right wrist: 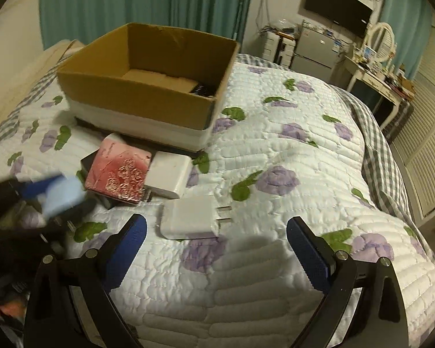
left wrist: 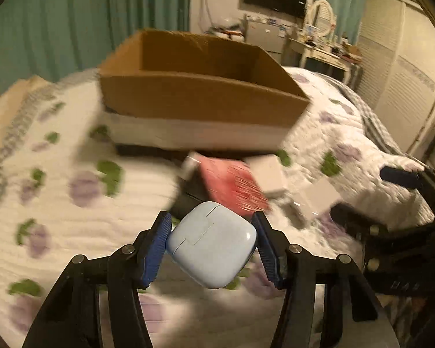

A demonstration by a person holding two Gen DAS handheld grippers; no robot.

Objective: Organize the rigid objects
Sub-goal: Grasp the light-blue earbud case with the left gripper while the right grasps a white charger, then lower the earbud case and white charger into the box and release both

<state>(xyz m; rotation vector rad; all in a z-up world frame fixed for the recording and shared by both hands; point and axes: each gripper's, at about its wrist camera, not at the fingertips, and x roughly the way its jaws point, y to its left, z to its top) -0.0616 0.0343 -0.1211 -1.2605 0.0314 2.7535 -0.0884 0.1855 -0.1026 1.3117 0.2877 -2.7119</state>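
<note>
Left hand-held gripper (left wrist: 211,249) clenched on pale-blue case (left wrist: 213,250), right hand-held gripper (right wrist: 216,253) released, over quilted floral bed (right wrist: 275,150) bearing cardboard box (right wrist: 136,98), perhaps white charger (right wrist: 190,217), teal curtains (right wrist: 130,3) behind.

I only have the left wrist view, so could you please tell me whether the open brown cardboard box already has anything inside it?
Observer: Yes. The right wrist view shows the brown cardboard box holding a dark ridged item against its right-hand wall, beside a flat cardboard sheet.
Operator: Thank you. Is the right gripper holding anything?
Observer: No. The right gripper is open and empty above the flowered quilt.
Operator: What lies nearest to it?
Observer: A white square plug adapter lies flat on the quilt just ahead of it. Its two prongs point right in that view.
</note>
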